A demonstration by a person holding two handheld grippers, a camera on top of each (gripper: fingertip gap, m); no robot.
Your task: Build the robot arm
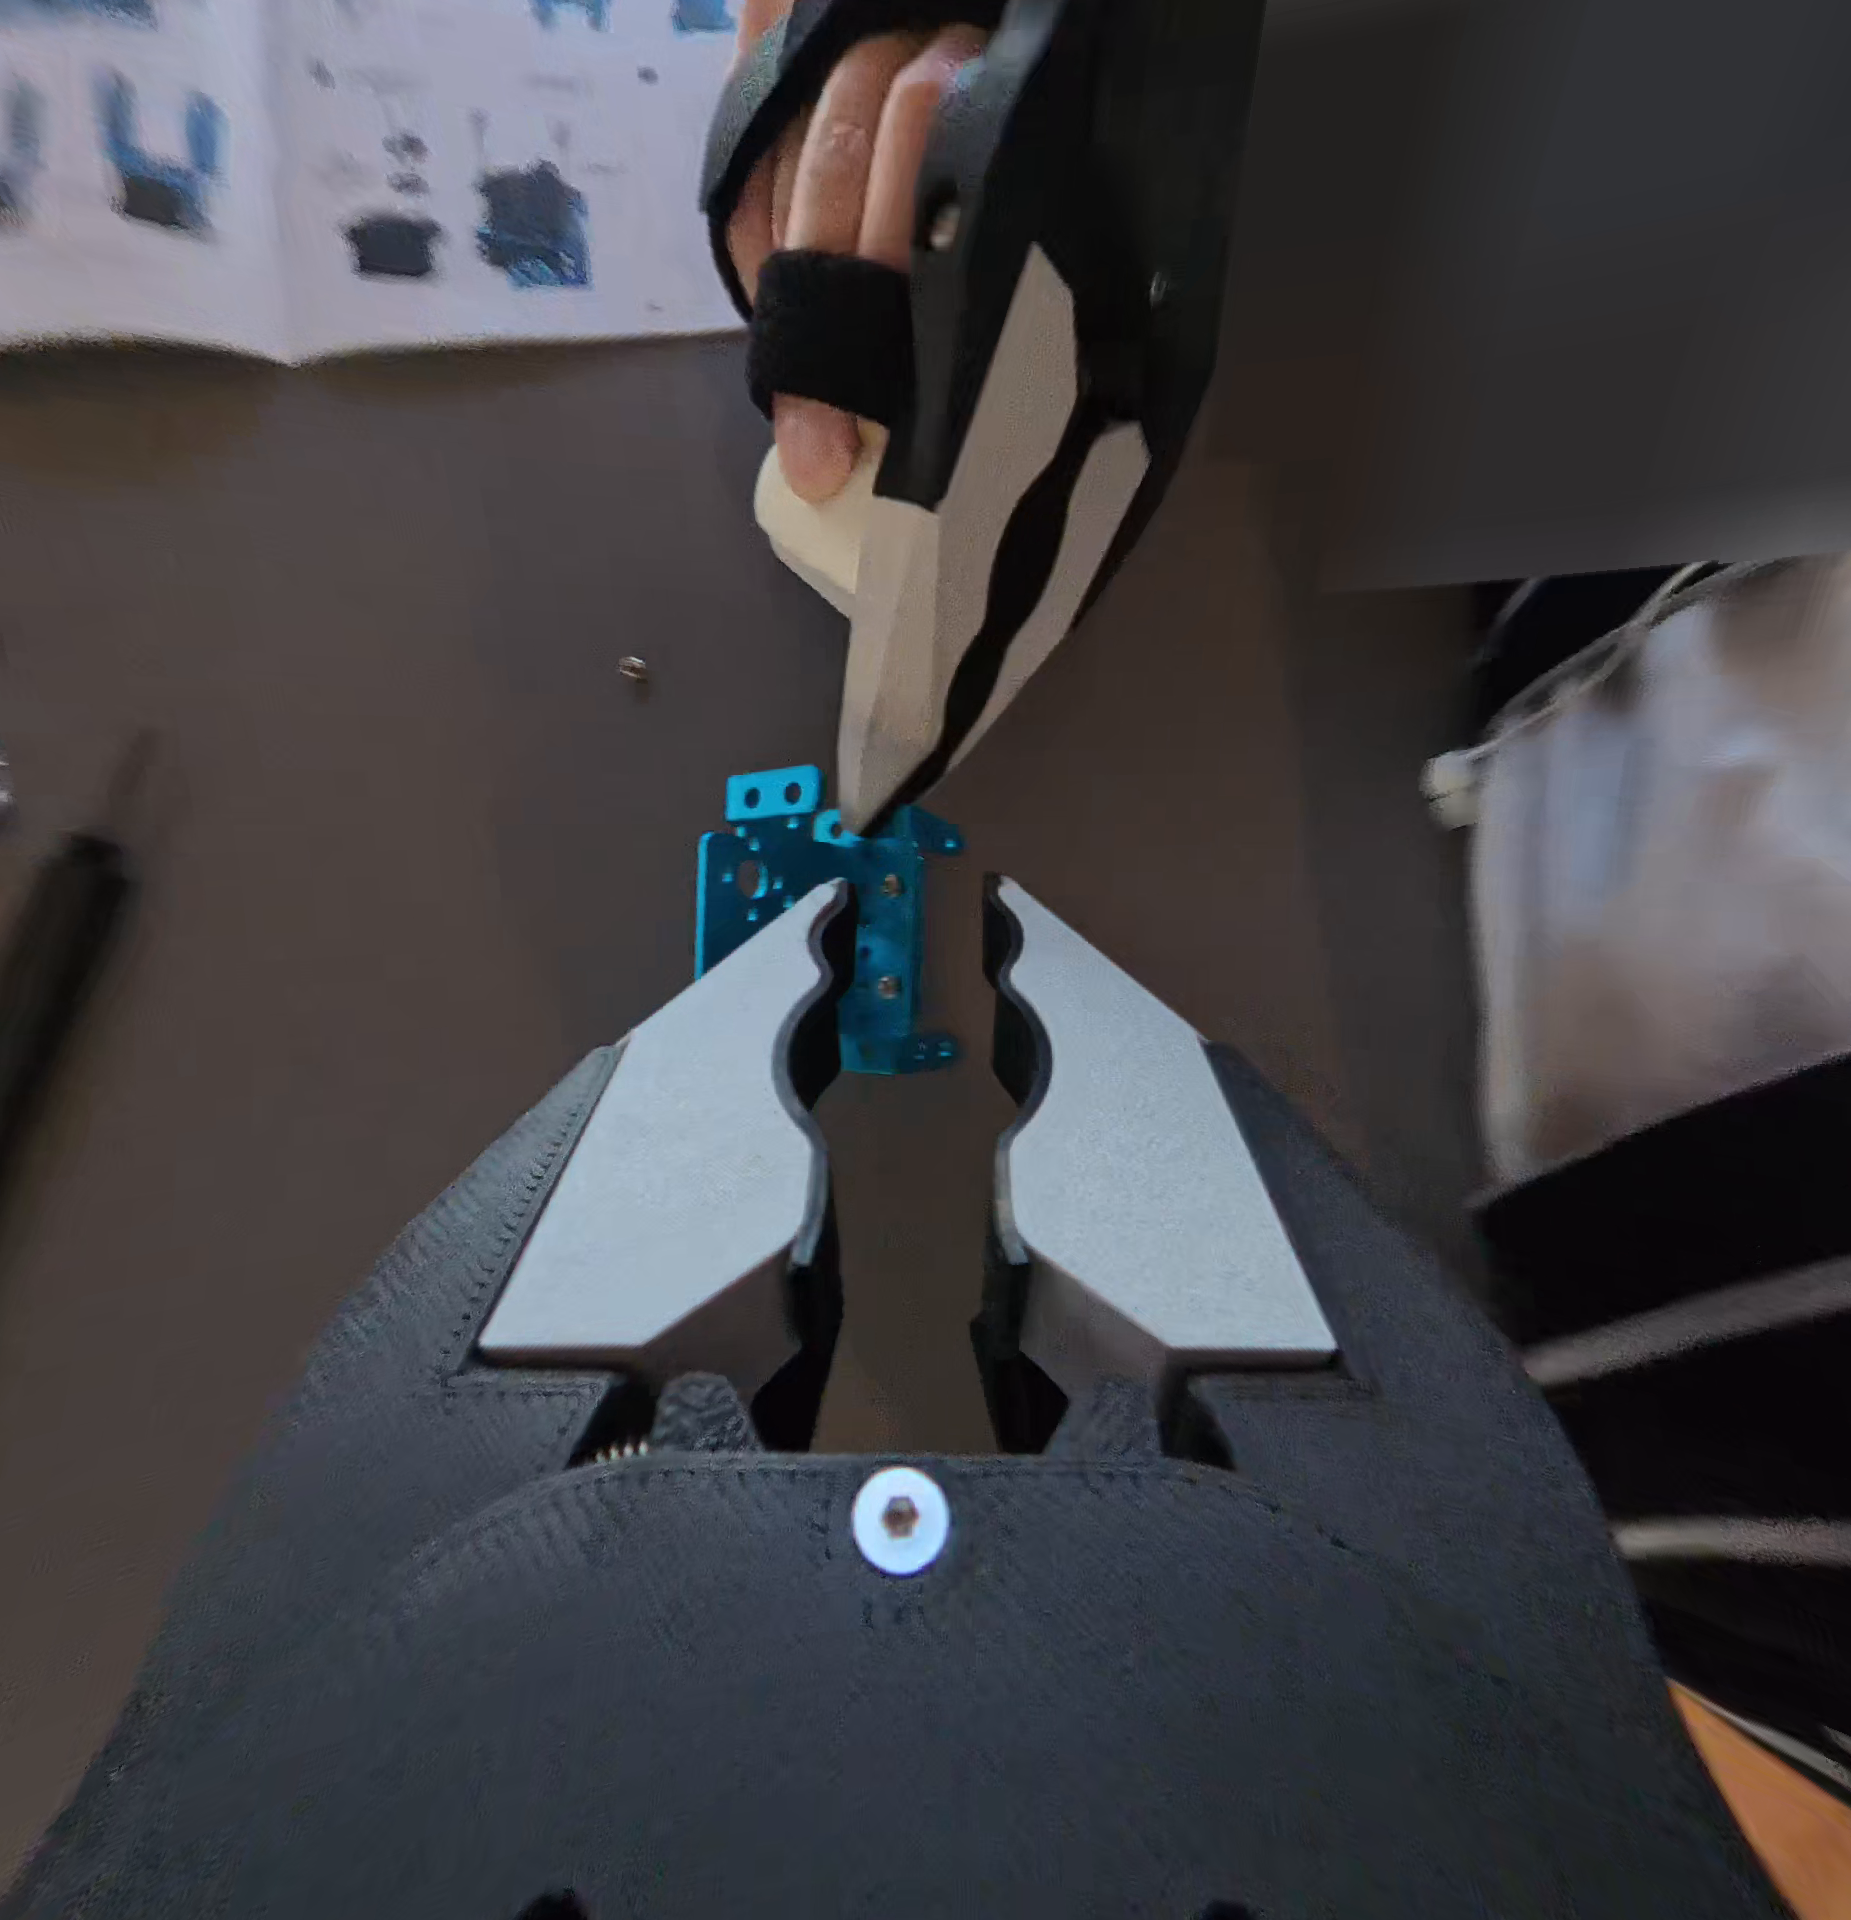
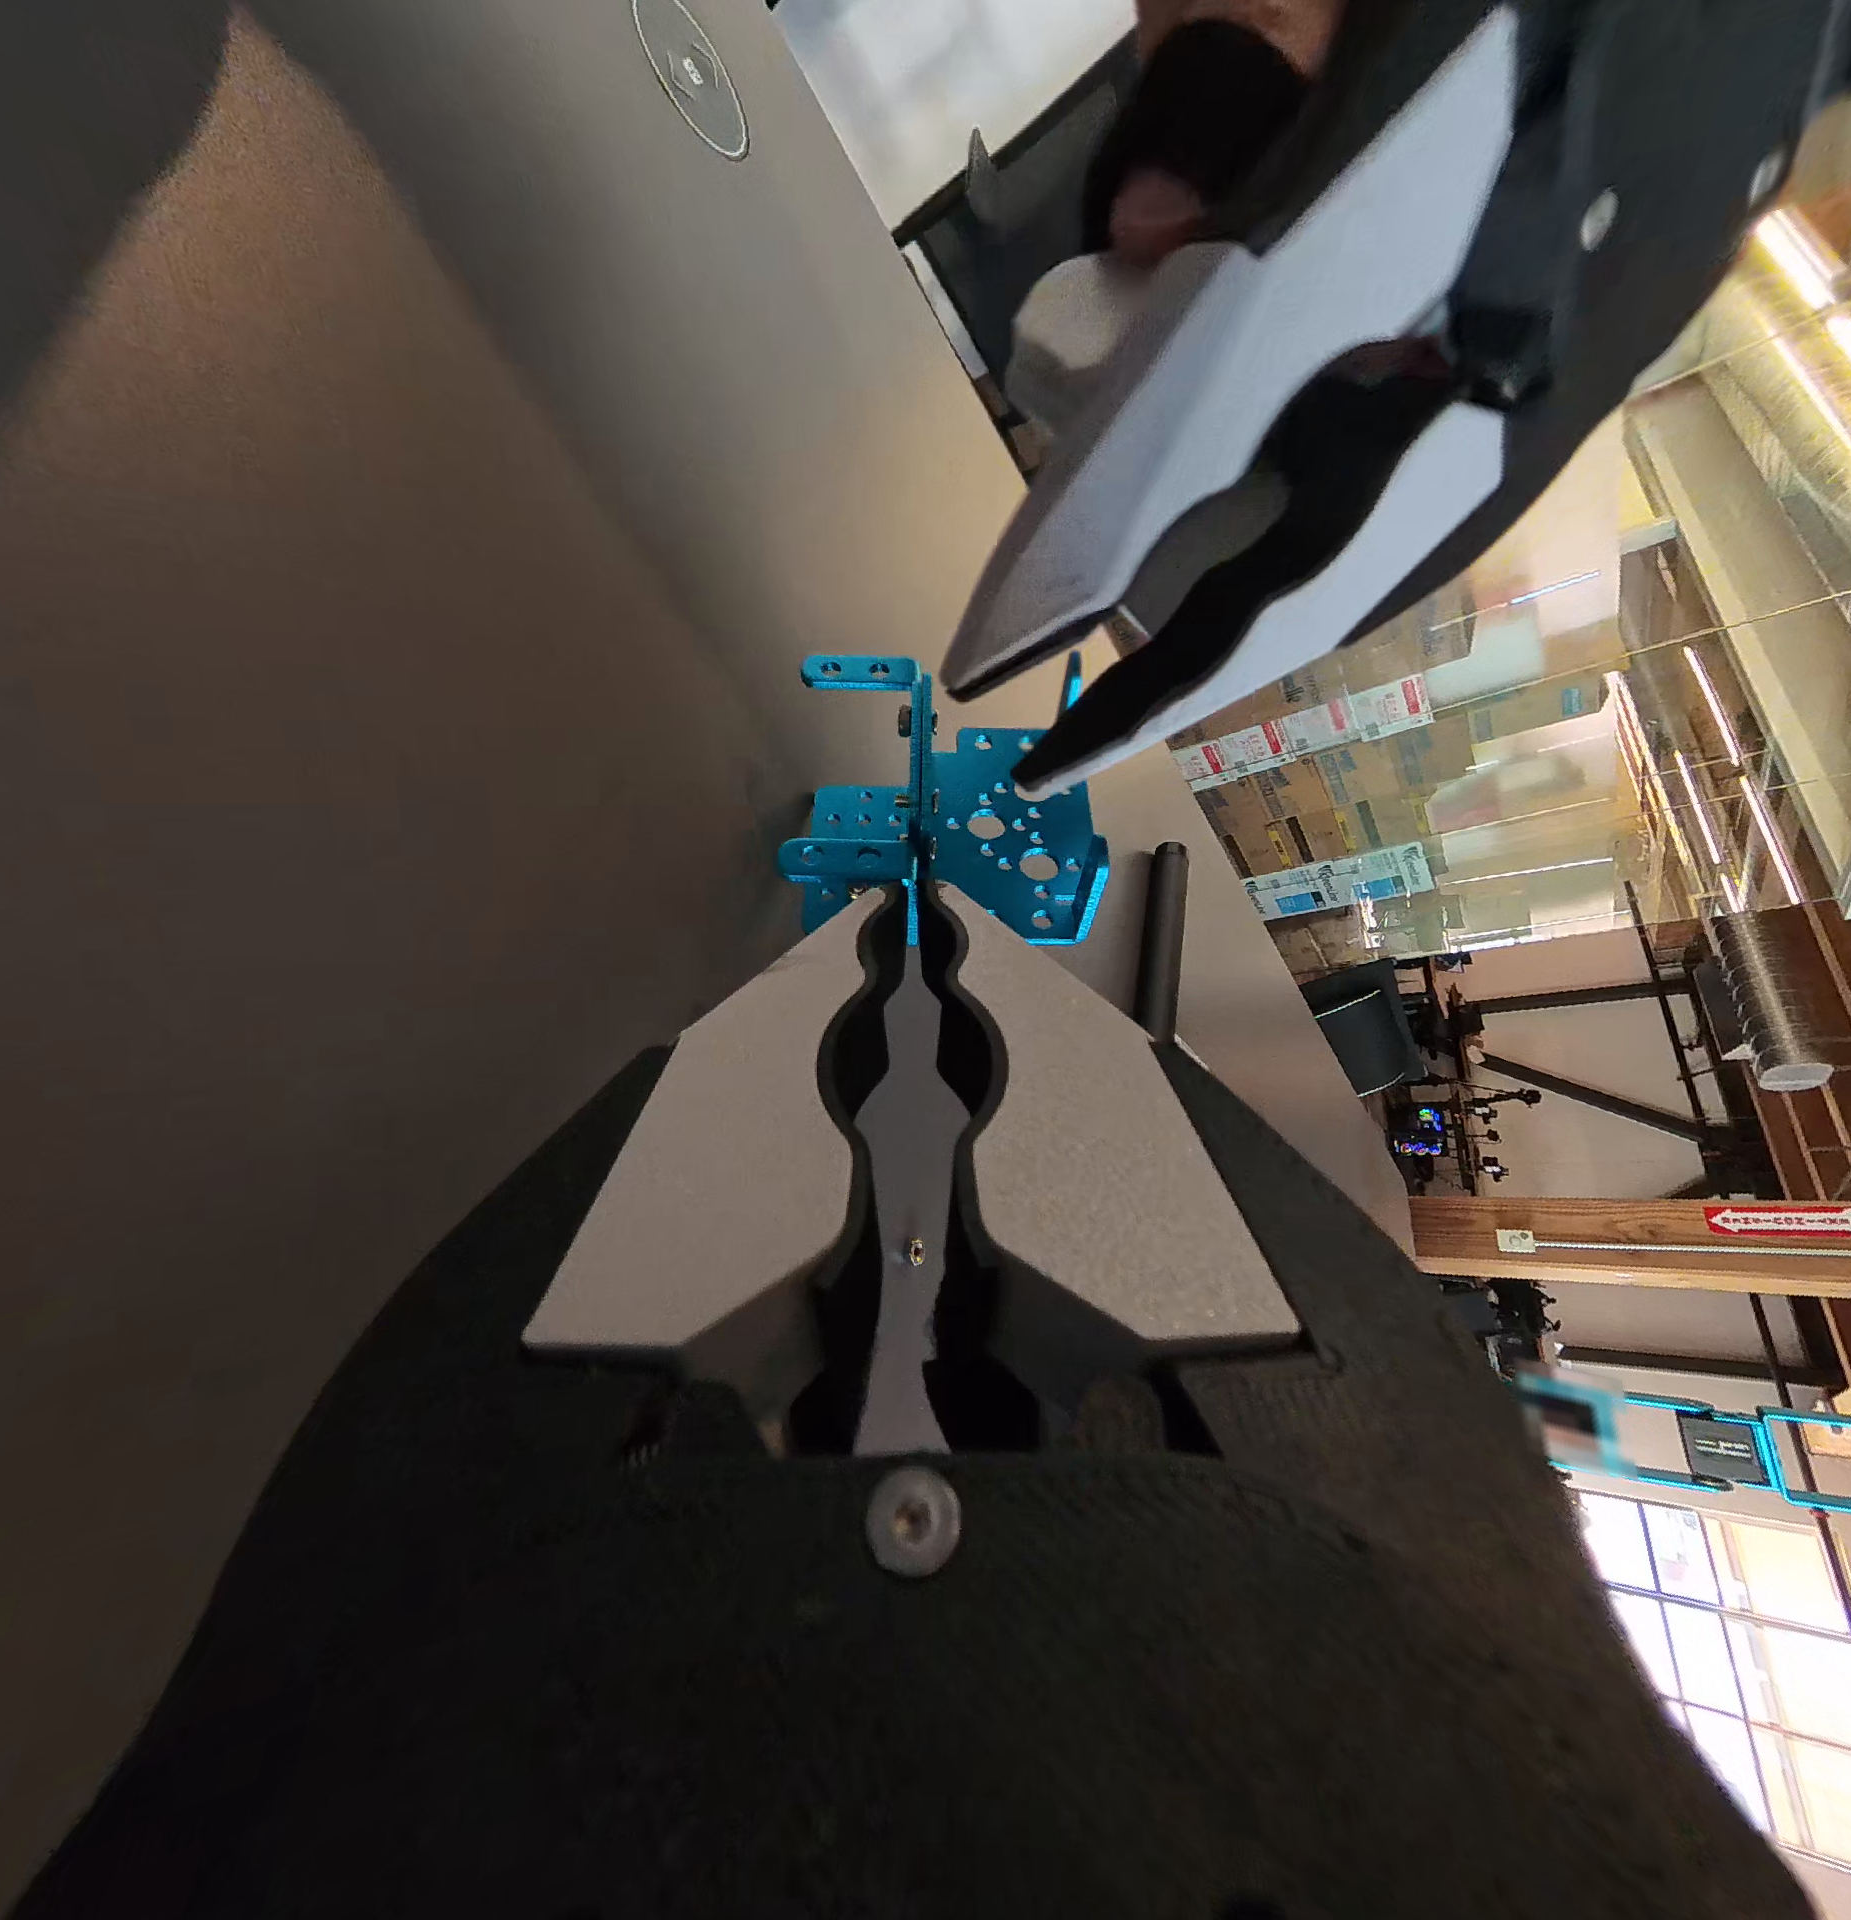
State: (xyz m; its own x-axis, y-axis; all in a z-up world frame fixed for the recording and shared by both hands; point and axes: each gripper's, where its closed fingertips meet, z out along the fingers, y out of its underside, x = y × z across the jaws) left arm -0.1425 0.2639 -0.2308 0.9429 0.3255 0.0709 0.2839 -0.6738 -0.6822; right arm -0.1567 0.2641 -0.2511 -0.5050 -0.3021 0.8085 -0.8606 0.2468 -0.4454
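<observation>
- Grey-brown table [image 1: 381, 623] carries the work, with blurred printed sheets [image 1: 329, 177] along its far edge and a small loose screw [image 1: 635, 670] lying apart toward the middle.
- Right gripper [image 2: 913, 902] is clenched on a thin flange of the blue perforated bracket assembly [image 2: 988, 831], apparently steadying it clear of the table.
- Left gripper [image 1: 916, 883] has its jaws parted around the bracket's near end, one finger [image 1: 713, 1049] seemingly touching, though blur hides real contact.
- A dark rod [image 2: 1165, 935] lies just beside.
</observation>
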